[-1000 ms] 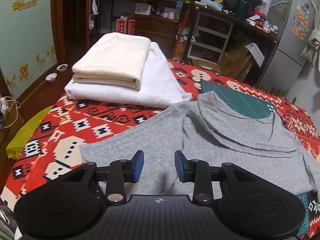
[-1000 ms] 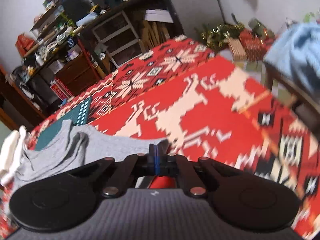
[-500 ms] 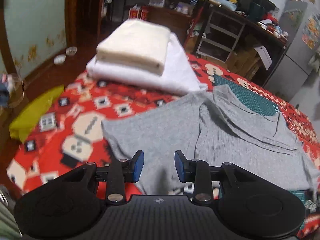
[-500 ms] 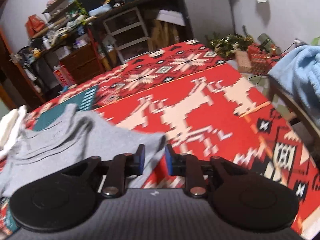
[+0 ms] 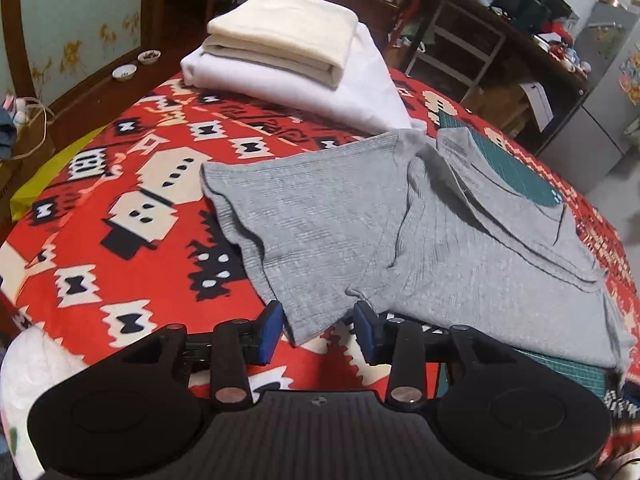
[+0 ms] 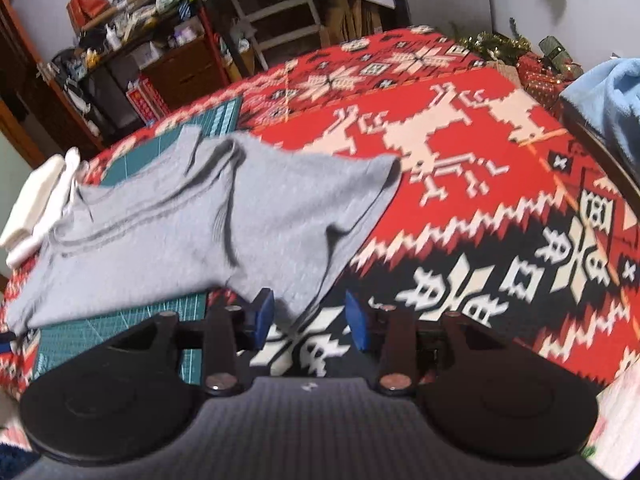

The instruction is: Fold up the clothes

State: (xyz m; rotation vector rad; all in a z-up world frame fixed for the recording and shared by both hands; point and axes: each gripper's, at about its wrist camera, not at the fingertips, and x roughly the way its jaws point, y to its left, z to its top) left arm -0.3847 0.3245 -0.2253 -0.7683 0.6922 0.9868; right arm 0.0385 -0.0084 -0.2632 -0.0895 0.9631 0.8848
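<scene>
Far left: folded cream cloth (image 5: 286, 36) atop white cloth (image 5: 360, 92). Centre: grey shirt (image 5: 400, 232) flat on my red patterned blanket (image 5: 120, 184). My left gripper (image 5: 318, 330) released, sleeve corner between pads. My right gripper (image 6: 308, 318) opening, sleeve edge between, ungripped.

Each fisheye view sits low behind its own black two-finger gripper, looking forward and steeply down. The left wrist view, close over the red patterned blanket (image 5: 120, 200), faces the folded cream-and-white stack (image 5: 288, 52). The right wrist view faces the cluttered shelves (image 6: 152, 48). Both share the grey ribbed knit shirt (image 5: 340, 216) (image 6: 200, 224) from opposite sleeves.
</scene>
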